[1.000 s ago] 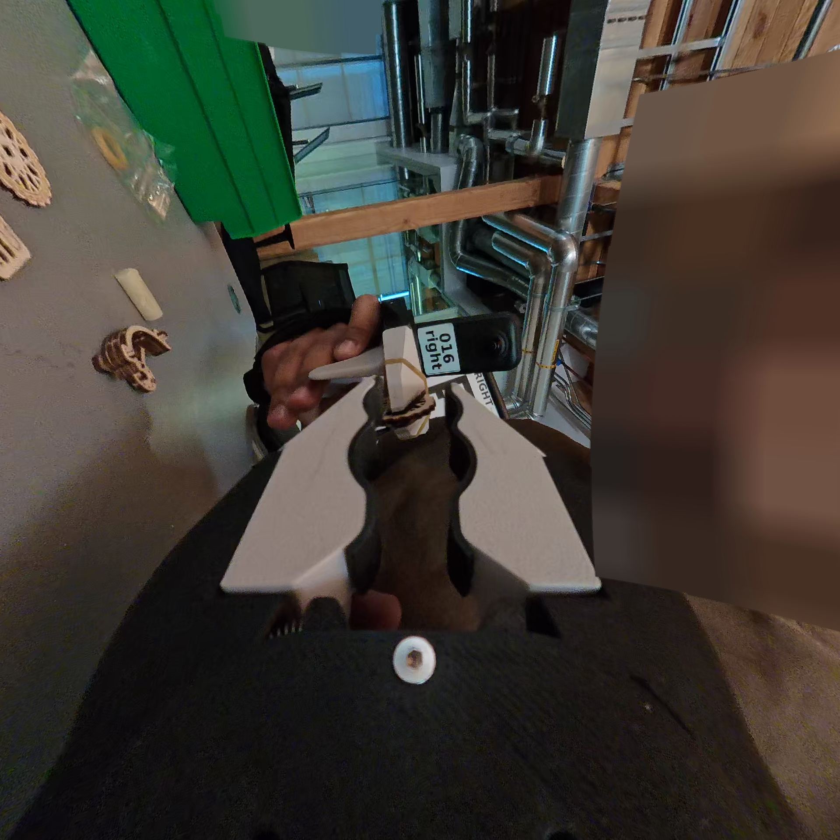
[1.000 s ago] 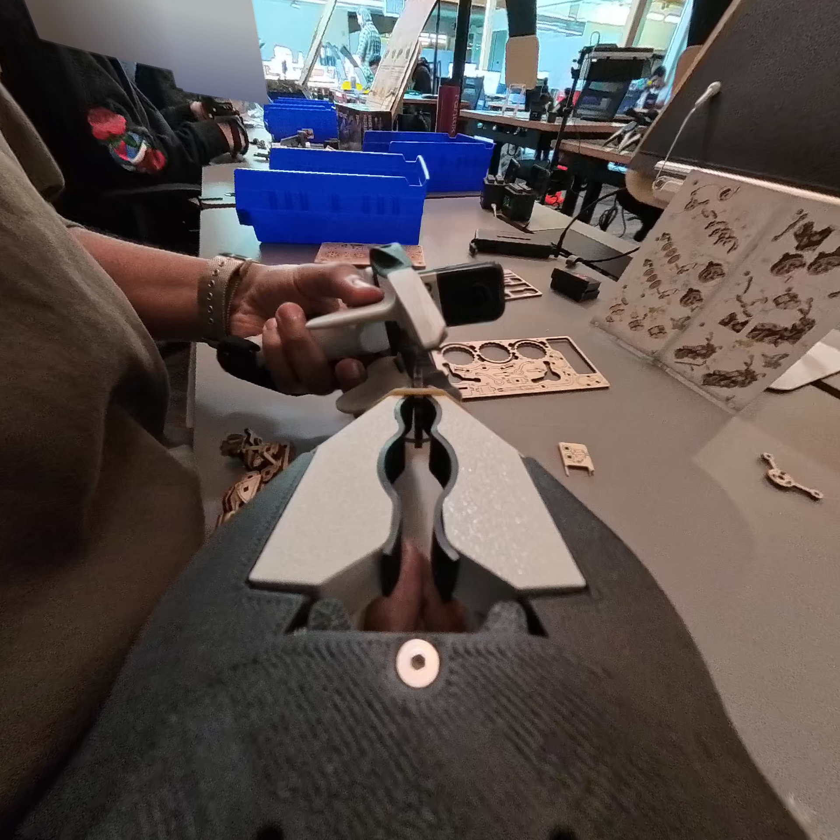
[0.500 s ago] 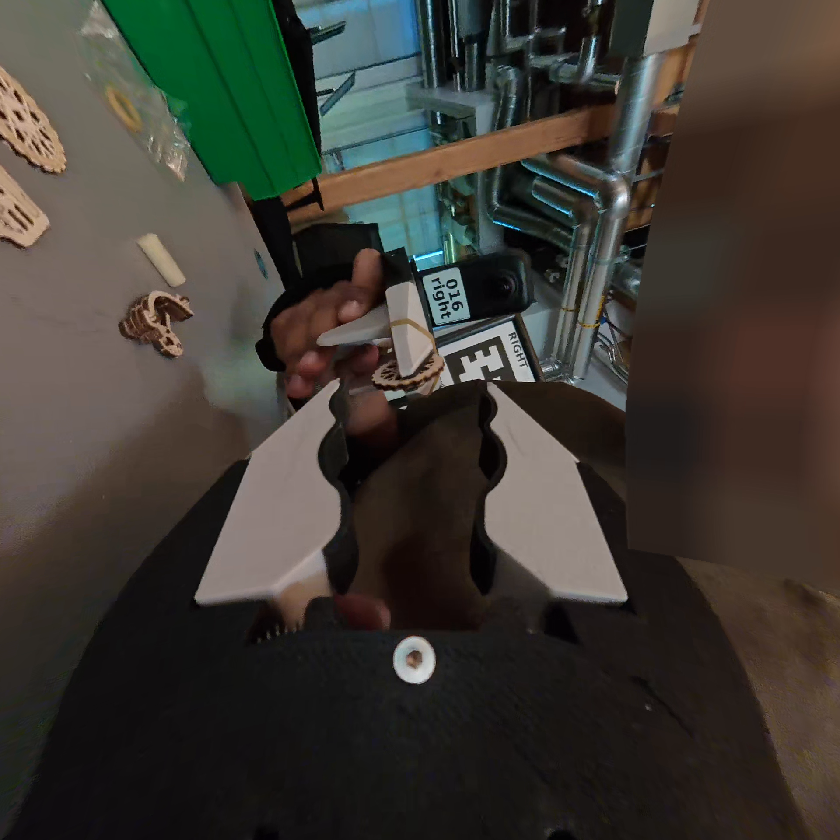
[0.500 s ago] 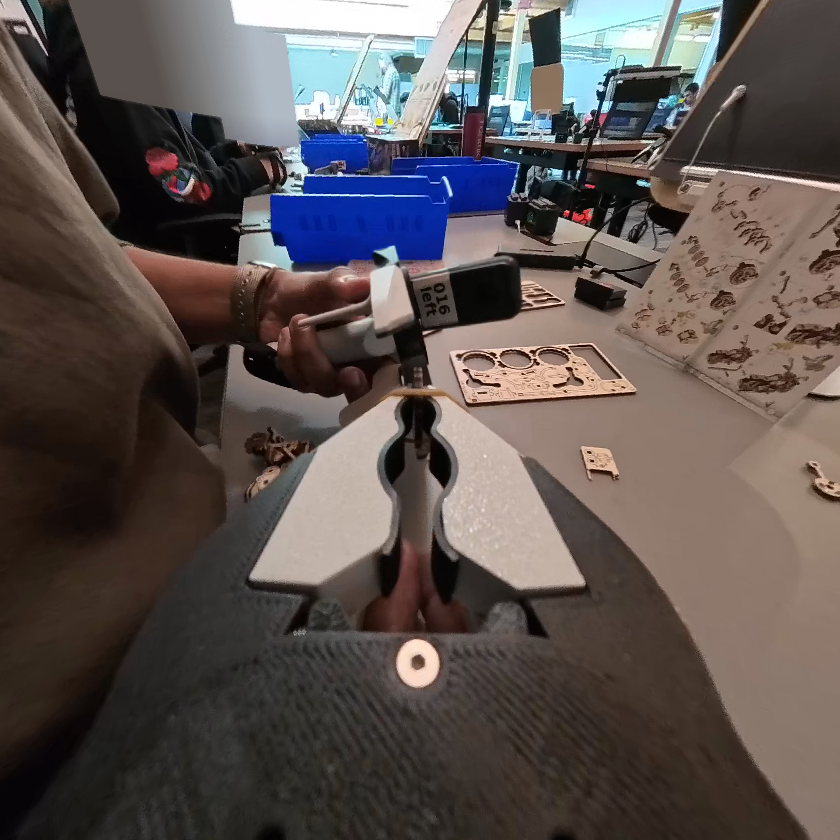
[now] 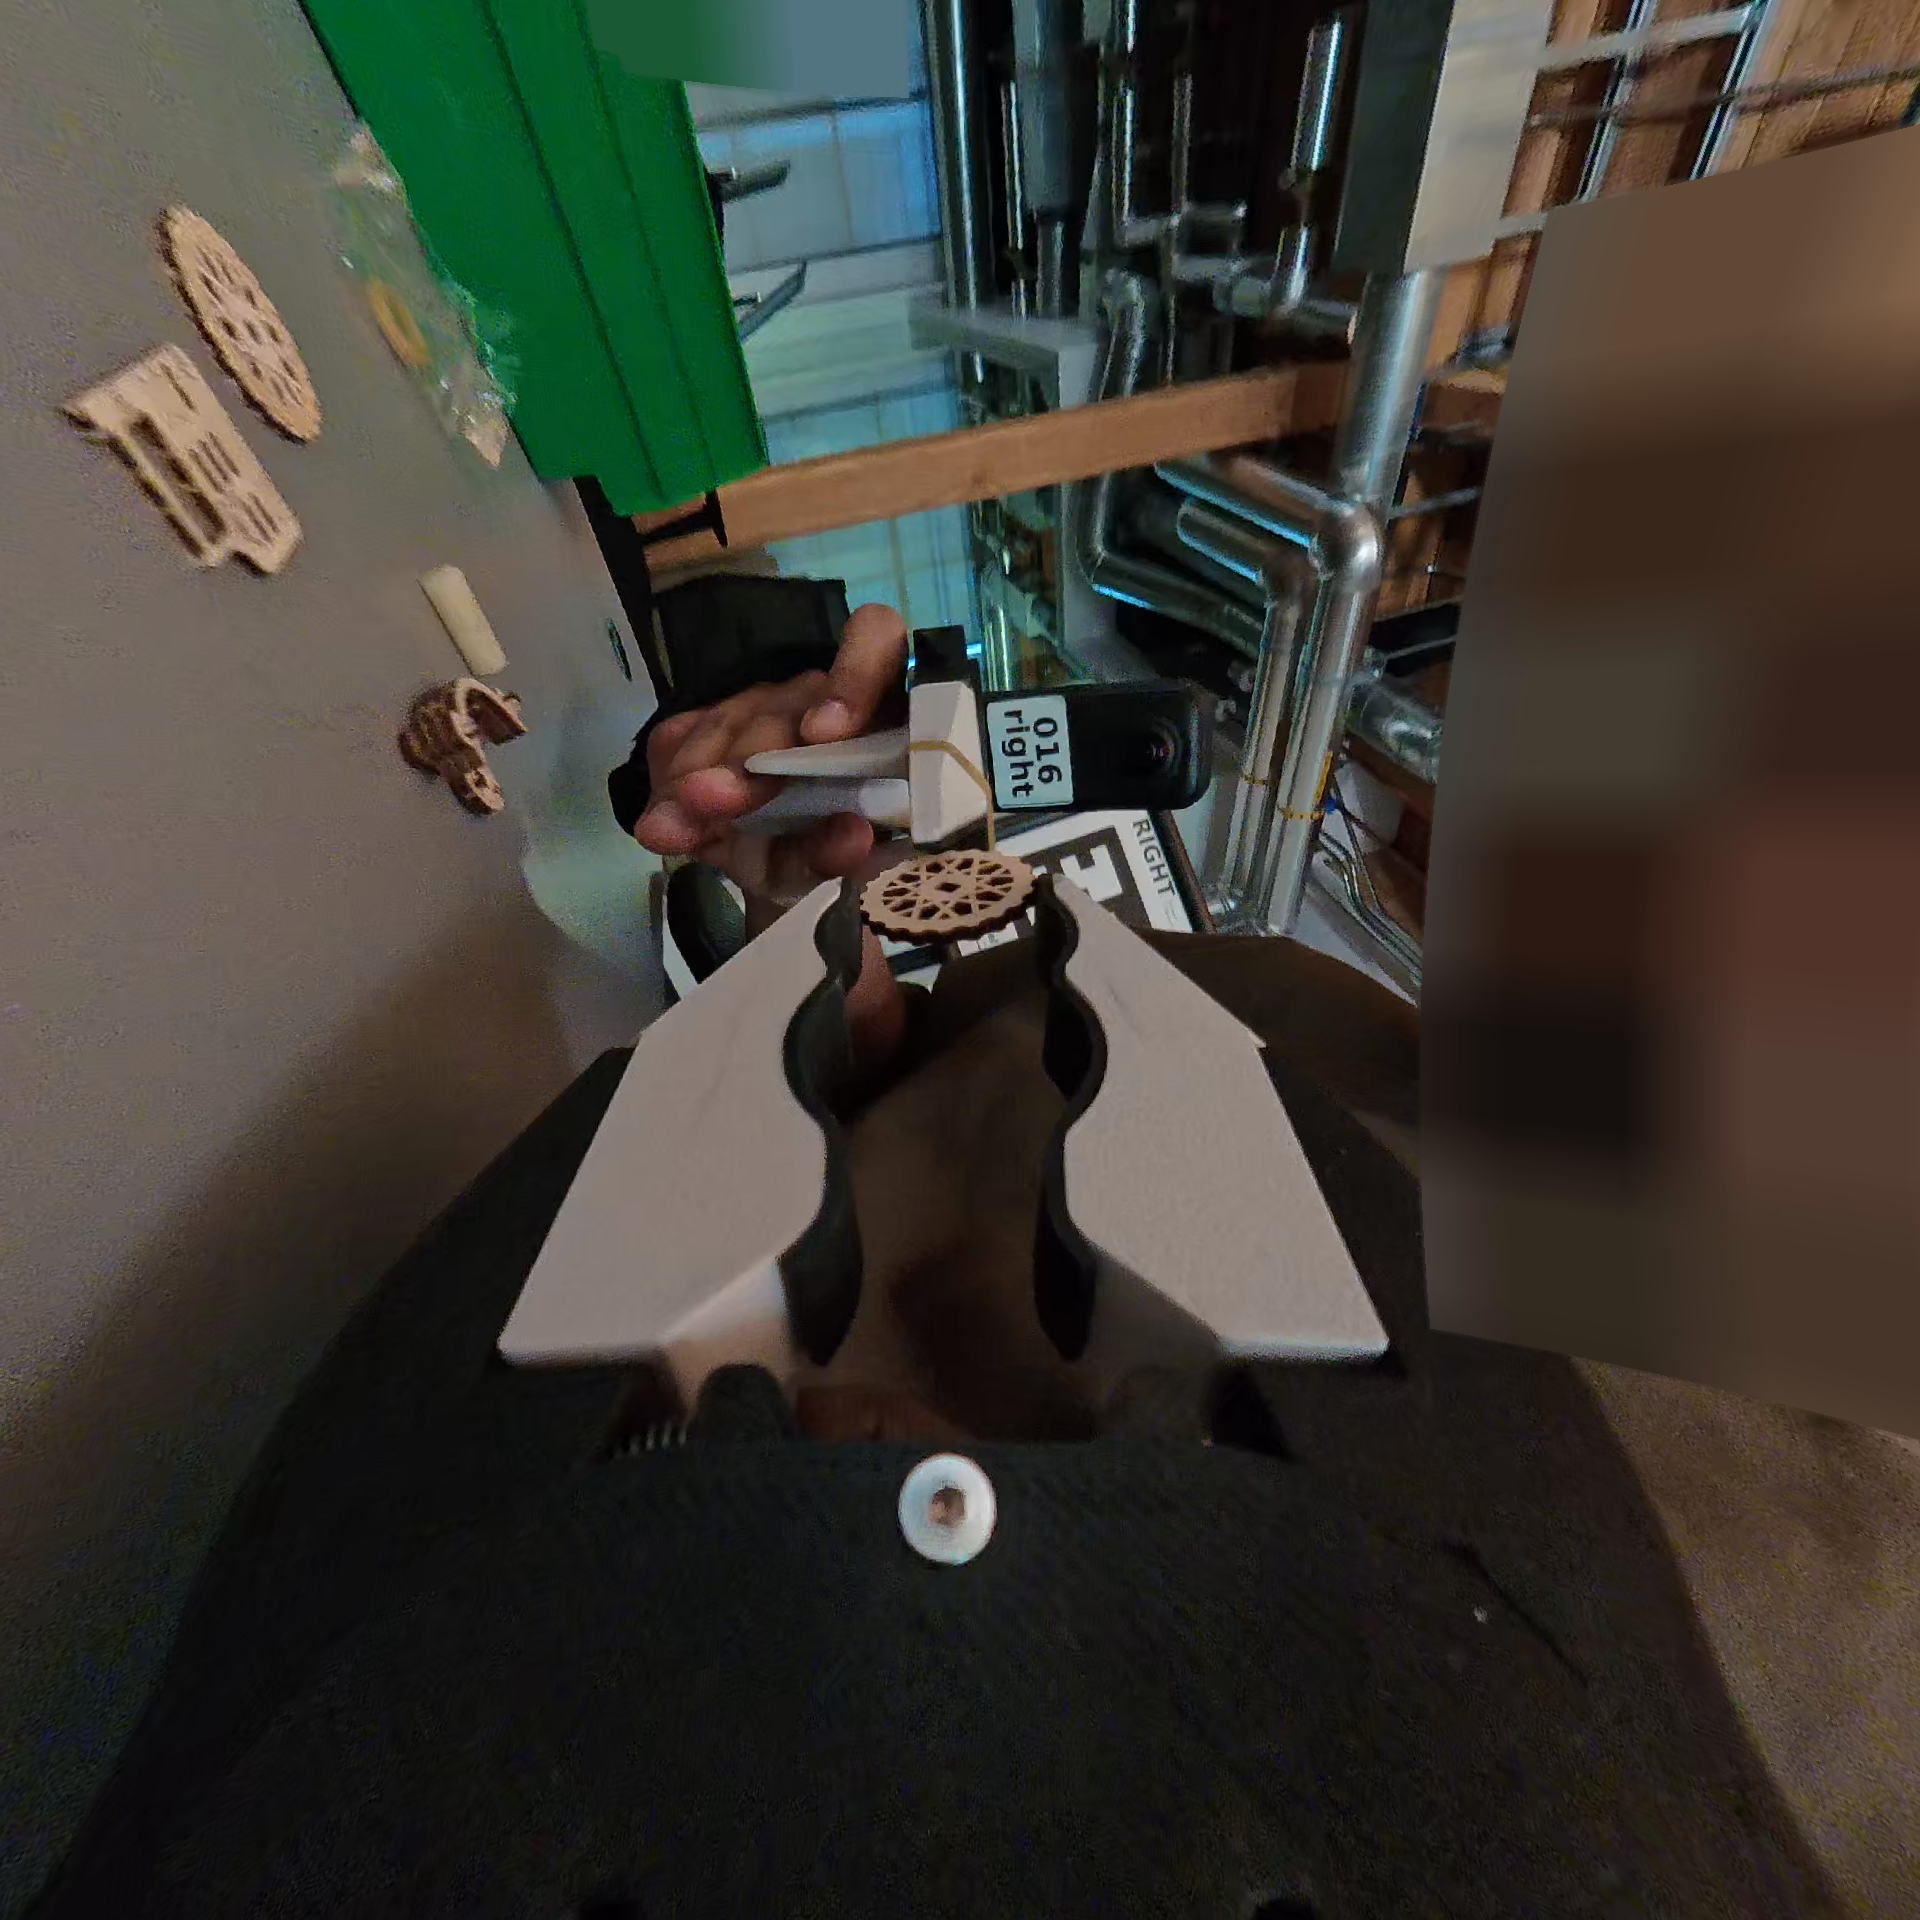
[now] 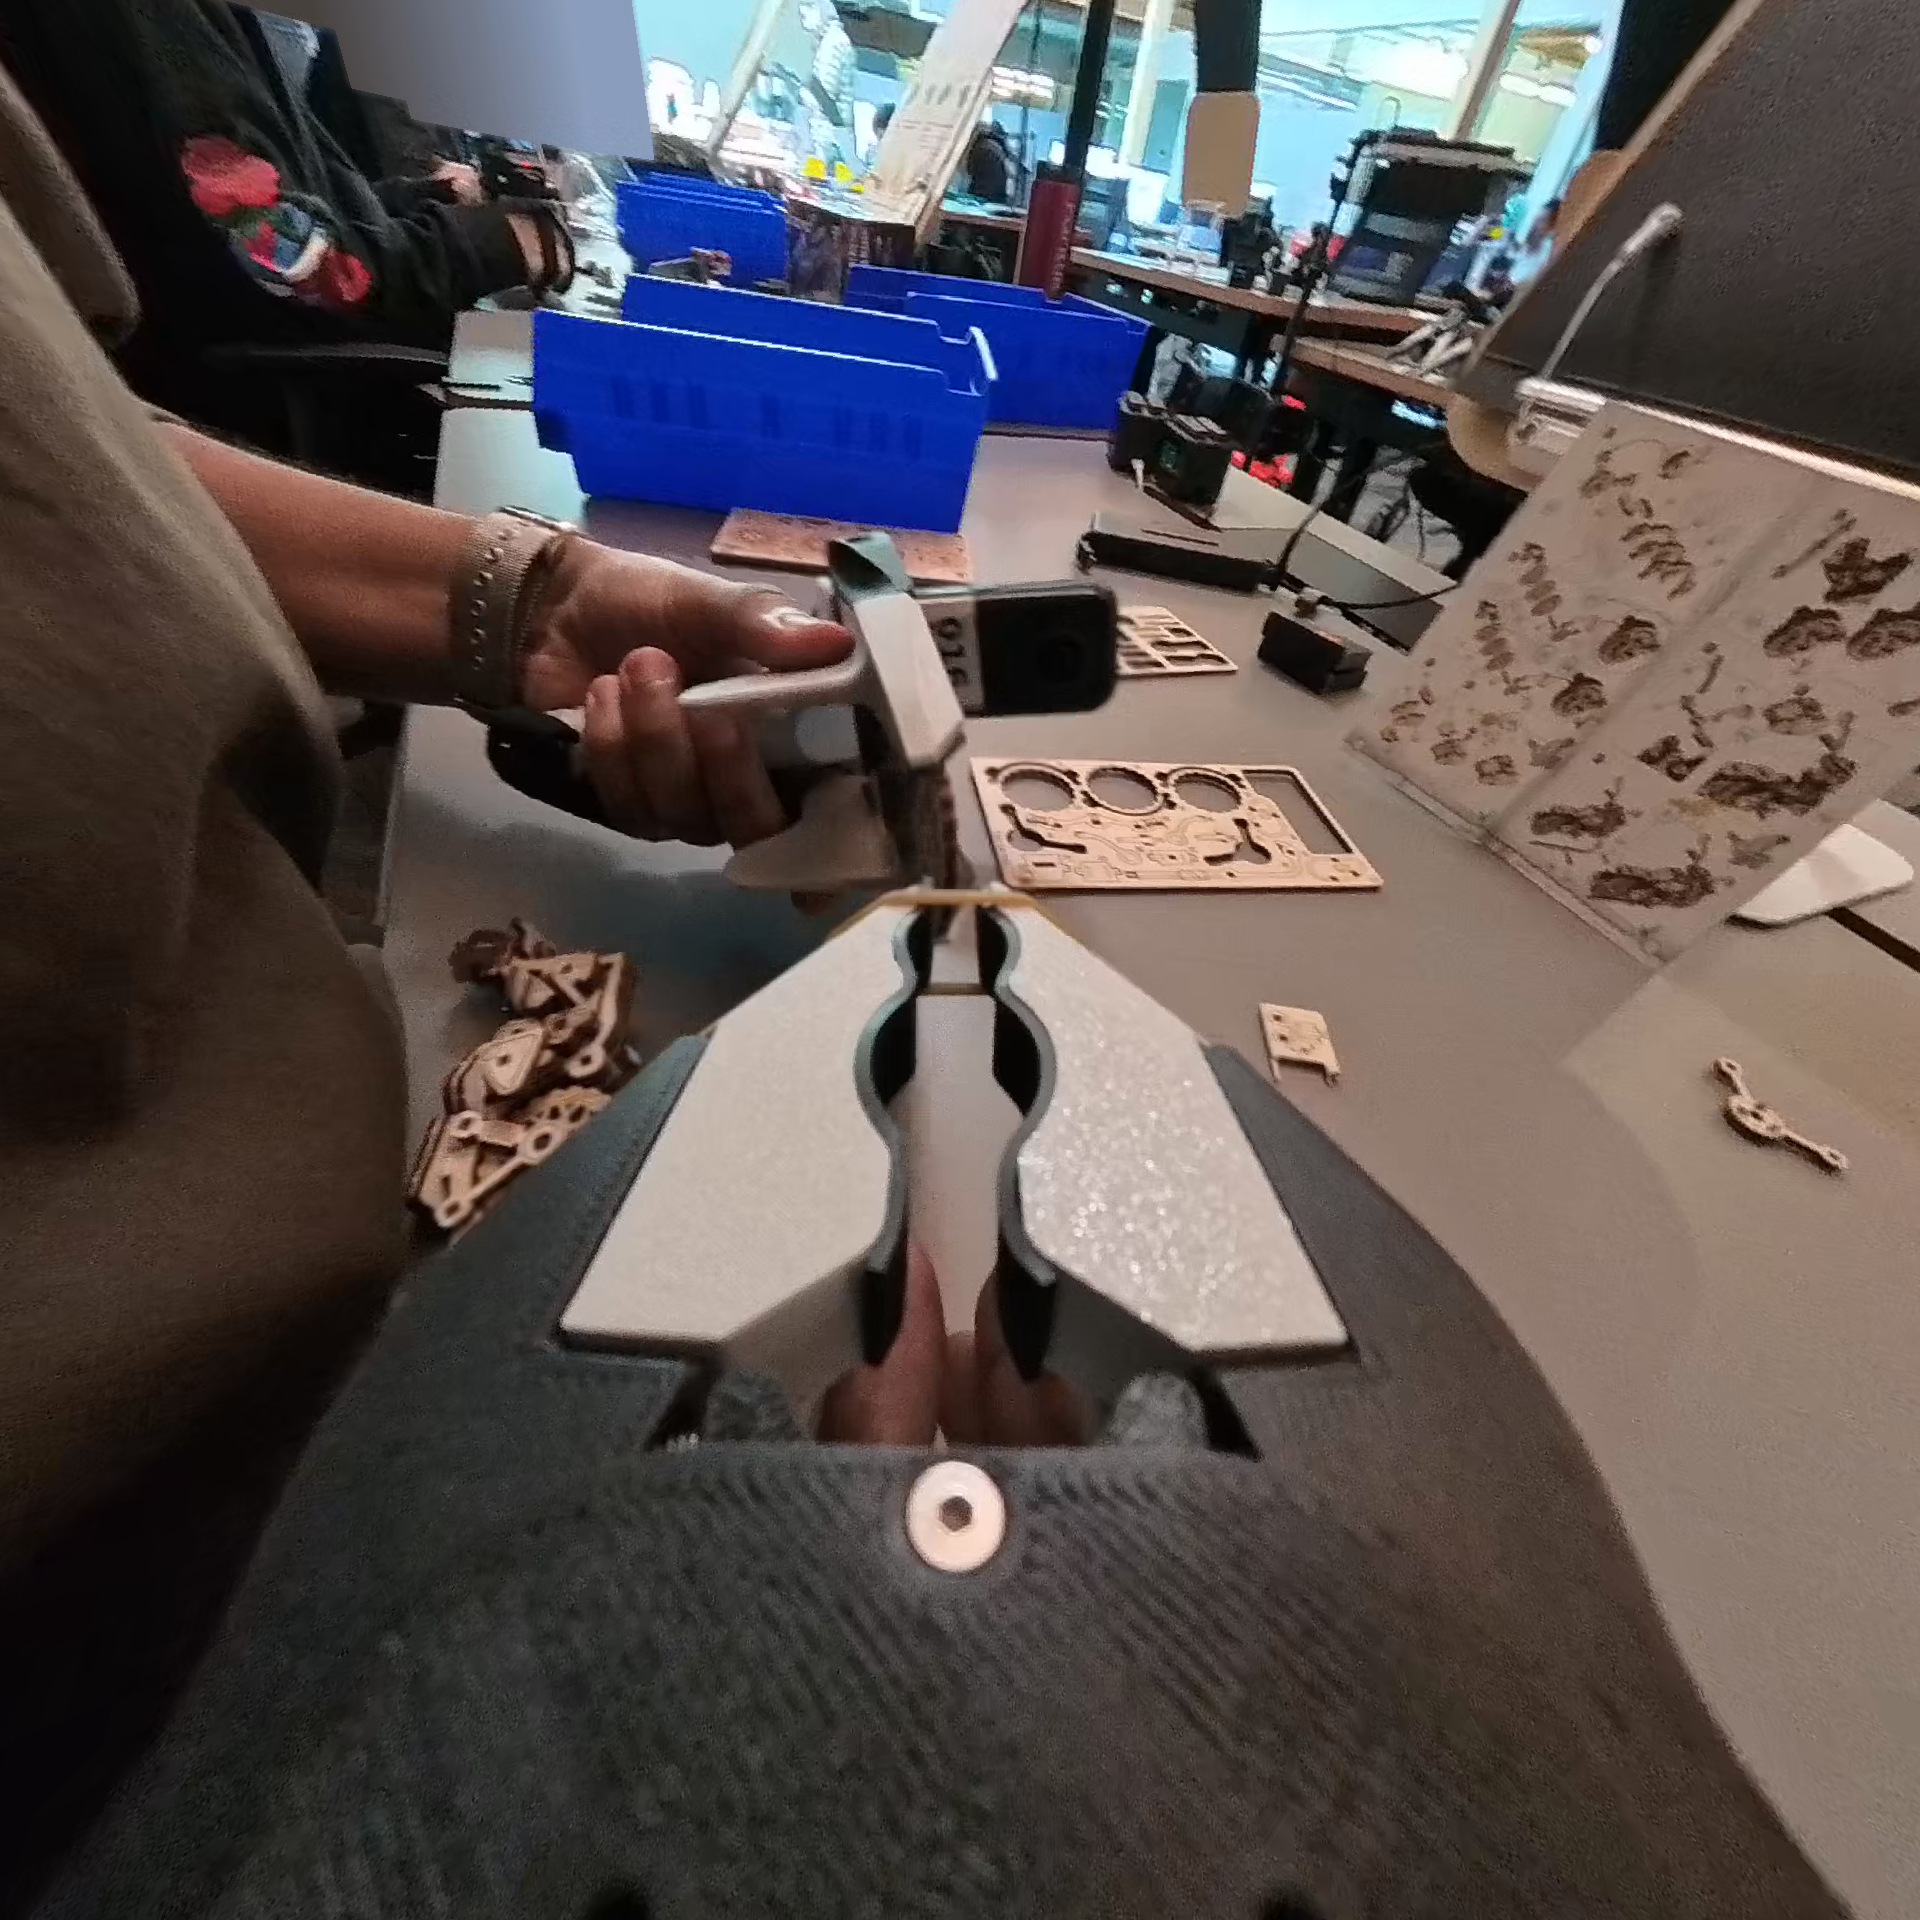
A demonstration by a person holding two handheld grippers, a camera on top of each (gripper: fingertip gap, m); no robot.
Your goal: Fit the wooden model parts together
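A round wooden gear (image 5: 949, 899) with a lattice centre is held up in the air above the grey table (image 6: 1351, 1039). My right gripper (image 6: 951, 920), with a rubber band around its tips, is shut on it. The gear shows edge-on (image 6: 932, 831) just past those tips. My left gripper (image 5: 948, 914) faces the gear's flat side. Its jaws stand about a gear's width apart, one tip on each side of the rim. I cannot tell whether they touch it. The right gripper (image 5: 961, 821) also shows in the left wrist view.
Loose wooden parts lie on the table: a lattice disc (image 5: 239, 322), a slotted plate (image 5: 182, 462), a curved assembly (image 5: 462, 740), a cut-out sheet (image 6: 1164, 826), a pile (image 6: 520, 1070). Blue bins (image 6: 758, 426) stand behind. An instruction sheet (image 6: 1662, 707) stands at the right.
My left gripper let go of the gear and opened wide, then narrowed again around its rim. The right gripper turned the gear so its flat face looks at the left camera.
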